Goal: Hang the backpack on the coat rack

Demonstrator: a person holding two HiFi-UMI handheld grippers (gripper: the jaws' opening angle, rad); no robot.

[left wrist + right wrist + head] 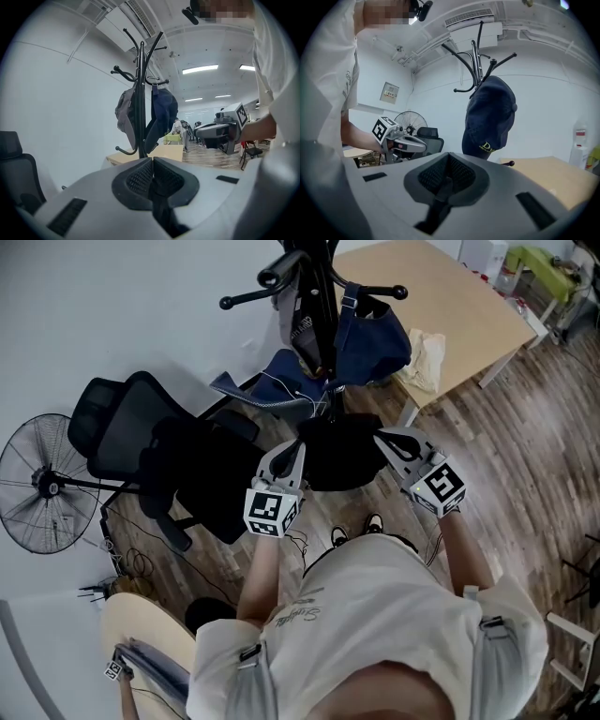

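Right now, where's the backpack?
Head view, centre: the black backpack hangs between the left gripper and right gripper, both shut on it, in front of the coat rack, not yet on a hook.

Navy bag on the coat rack: we see yellow stitched lettering near its lower edge. We read a "D" and perhaps a "y". The rest curves out of sight.
Shirt: we see one line of dark script across the front, too slanted and small for us to read.
Left gripper cube: a black-and-white square code, with no letters or numbers.
Right gripper cube: the same kind of square code.
Wall notice: the print is too small for us to read.
Bottle on the tabletop: it has a red label band that we cannot read.
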